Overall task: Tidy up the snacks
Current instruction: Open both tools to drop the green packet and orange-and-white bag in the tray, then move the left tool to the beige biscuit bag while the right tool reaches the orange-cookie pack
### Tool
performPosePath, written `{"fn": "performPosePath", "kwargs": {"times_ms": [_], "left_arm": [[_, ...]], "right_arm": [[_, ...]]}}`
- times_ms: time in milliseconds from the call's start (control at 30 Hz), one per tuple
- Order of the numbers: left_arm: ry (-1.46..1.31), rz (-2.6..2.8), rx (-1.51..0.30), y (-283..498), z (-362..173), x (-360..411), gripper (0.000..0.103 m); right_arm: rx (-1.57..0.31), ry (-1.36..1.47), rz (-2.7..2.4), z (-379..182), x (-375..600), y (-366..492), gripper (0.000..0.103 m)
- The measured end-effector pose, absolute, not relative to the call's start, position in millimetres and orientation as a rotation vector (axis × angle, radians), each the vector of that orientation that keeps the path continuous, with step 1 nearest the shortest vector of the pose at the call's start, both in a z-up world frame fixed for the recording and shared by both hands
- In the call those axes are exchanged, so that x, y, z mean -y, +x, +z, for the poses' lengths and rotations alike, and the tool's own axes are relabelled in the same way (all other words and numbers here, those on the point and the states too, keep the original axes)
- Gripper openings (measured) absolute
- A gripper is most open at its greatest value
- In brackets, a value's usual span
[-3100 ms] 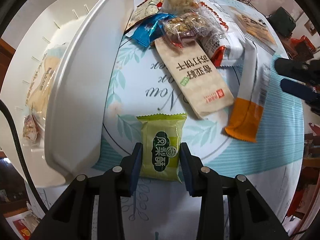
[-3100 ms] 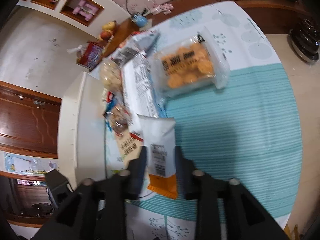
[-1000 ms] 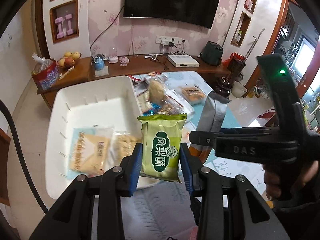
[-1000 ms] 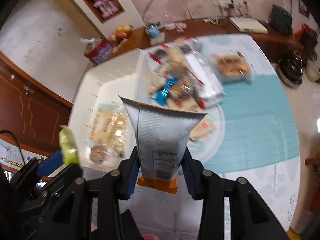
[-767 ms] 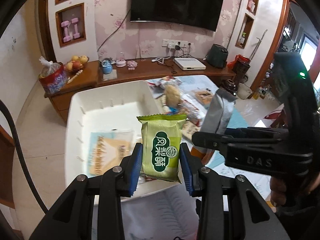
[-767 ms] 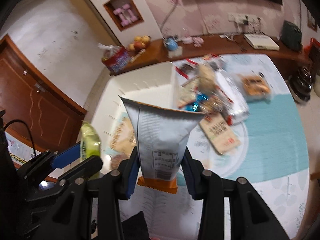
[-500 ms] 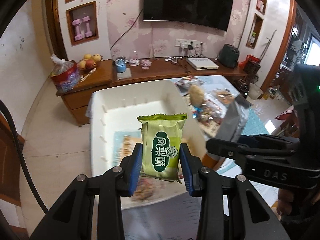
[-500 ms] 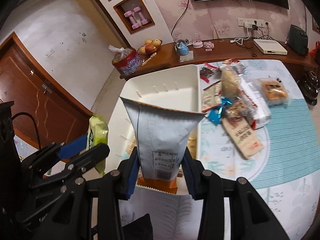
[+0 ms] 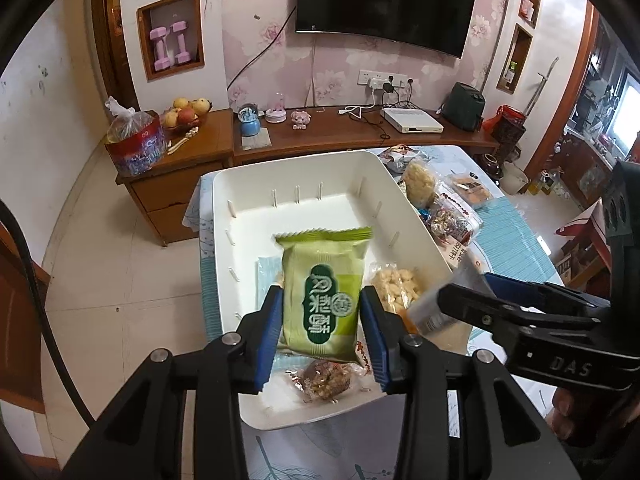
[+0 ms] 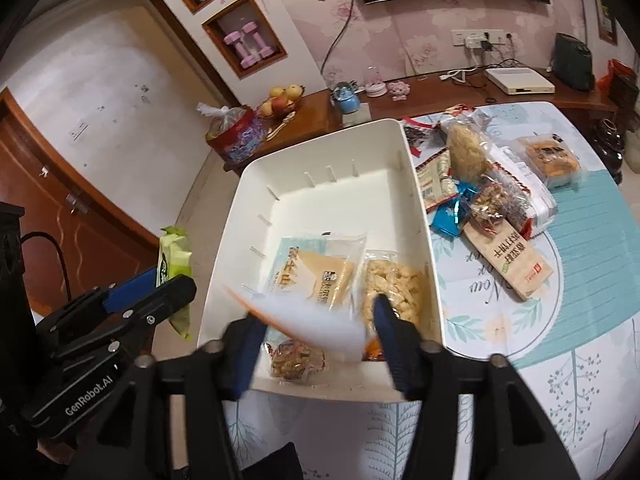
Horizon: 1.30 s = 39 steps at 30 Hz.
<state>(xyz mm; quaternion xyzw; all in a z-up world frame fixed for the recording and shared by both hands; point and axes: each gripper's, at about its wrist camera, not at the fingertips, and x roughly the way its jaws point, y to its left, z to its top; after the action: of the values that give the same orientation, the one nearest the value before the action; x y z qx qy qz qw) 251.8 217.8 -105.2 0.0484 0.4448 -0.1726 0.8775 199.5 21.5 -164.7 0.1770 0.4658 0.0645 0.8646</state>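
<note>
Entry: snack sorting, drop into bin.

Change: both grippers now hang over the white plastic bin [image 10: 404, 184], carried there from the table. The right gripper [image 10: 316, 340] jaws have just been opening; the grey-and-orange pouch [image 10: 308, 326] is between them as a blur, tipped sideways and free of the pads, apparently falling. The left gripper [image 9: 322, 320] jaws have also just been opening; the green pastry packet [image 9: 322, 288] sits tilted between the blue pads with a gap on each side, so it reads as released, not clenched.

Meaning for task: judged as 2 more snacks passing into the bin; both hands should be free for the next pick once the packets land.

Container 1, white plastic bin, on the patterned tablecloth [image 10: 600, 320] at the table's left end. Contents seen:
- 1 pale blue wafer packet [image 10: 316, 272], flat on the floor
- 1 clear bag of pale puffed pieces [image 10: 394, 284], just beside it on the right
- 1 small clear packet of brown nut clusters [image 10: 294, 360], at the near wall

Unsorted: a heap of loose snacks [image 10: 492, 196] on the cloth, just beside the bin's right wall, including a tan cracker sleeve [image 10: 510, 260].
</note>
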Motion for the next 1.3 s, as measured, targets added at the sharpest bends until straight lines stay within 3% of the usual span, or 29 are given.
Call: {"fn": "performPosePath", "kwargs": {"times_ms": [100, 300, 767, 1300], "left_arm": [[0.081, -0.352, -0.912, 251, -102, -219, 0.063], [0.074, -0.339, -0.906, 247, -96, -218, 0.072], [0.036, -0.275, -0.915, 232, -75, -183, 0.075], [-0.003, -0.215, -0.955, 218, -71, -81, 0.077]], "right_arm": [[-0.972, 0.374, 0.118, -164, -17, 194, 0.07], [-0.946, 0.388, 0.076, -159, 1, 180, 0.07], [-0.952, 0.382, 0.055, -146, 59, 158, 0.07], [-0.928, 0.205, 0.079, -126, 139, 154, 0.07]]}}
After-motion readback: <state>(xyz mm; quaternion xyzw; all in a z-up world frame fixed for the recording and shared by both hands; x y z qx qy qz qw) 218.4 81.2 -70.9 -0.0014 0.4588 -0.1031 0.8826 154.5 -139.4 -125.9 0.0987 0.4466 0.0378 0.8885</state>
